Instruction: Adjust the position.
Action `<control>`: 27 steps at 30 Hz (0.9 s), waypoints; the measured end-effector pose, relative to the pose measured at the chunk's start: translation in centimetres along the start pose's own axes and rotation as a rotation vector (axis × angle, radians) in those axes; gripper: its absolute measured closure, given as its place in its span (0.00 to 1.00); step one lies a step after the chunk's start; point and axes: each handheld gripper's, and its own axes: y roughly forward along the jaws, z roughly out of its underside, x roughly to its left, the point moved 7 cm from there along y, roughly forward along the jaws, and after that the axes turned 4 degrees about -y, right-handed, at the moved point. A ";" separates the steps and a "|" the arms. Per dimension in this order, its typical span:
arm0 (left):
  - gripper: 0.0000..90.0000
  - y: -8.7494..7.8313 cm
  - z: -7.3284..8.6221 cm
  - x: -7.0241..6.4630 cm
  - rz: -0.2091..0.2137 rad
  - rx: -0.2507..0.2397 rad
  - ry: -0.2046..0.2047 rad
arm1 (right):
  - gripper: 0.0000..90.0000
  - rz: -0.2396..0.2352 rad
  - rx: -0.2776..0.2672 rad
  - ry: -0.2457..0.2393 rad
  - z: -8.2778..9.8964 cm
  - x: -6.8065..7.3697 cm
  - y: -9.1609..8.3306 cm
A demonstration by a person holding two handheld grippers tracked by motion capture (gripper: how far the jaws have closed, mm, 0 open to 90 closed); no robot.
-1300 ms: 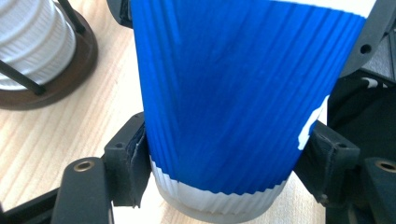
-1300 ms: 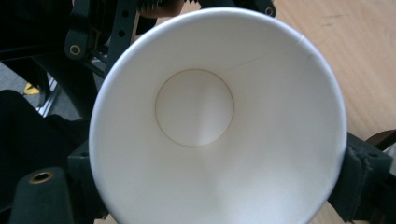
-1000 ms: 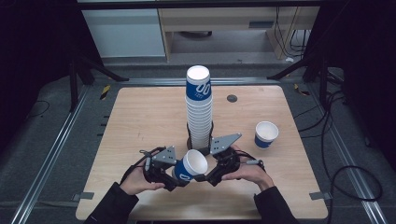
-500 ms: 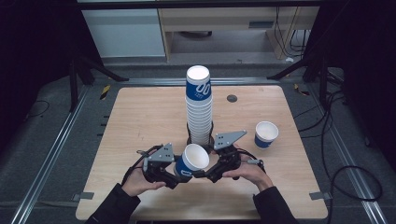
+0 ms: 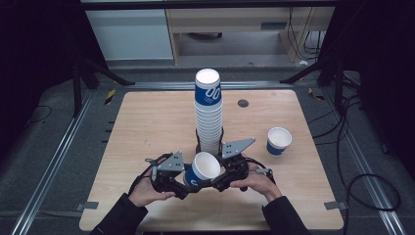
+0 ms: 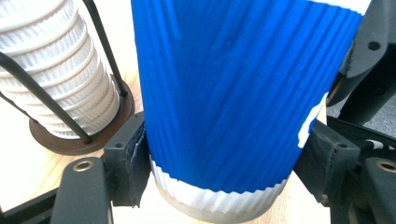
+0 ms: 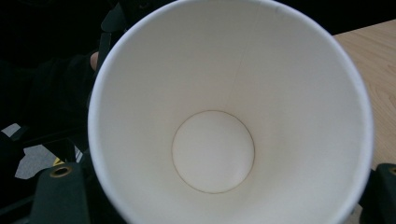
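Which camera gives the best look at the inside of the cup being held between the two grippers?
The right gripper view: it looks straight into the held cup, showing its white wall and round bottom, empty. The high view shows the tilted mouth small, between both grippers. The left gripper view shows its blue ribbed outside between the jaws.

The blue cup (image 6: 233,102) runs off the top edge in the left gripper view, so its rim's cut off. The cup stack (image 6: 56,70) at the left gets cropped too. The printing on the stack's top cup (image 5: 208,93) is too small to read.
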 end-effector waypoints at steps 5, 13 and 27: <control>0.26 0.0 0.2 0.1 -0.005 0.012 -0.007 | 0.24 0.005 -0.004 -0.015 -0.2 0.1 -0.2; 0.22 -0.6 1.0 1.5 -0.044 0.034 -0.044 | 0.24 0.096 -0.030 -0.029 -0.8 -0.7 -2.5; 0.20 -2.8 1.6 5.2 -0.180 -0.047 -0.182 | 0.24 0.334 -0.007 0.026 0.7 -2.4 -6.6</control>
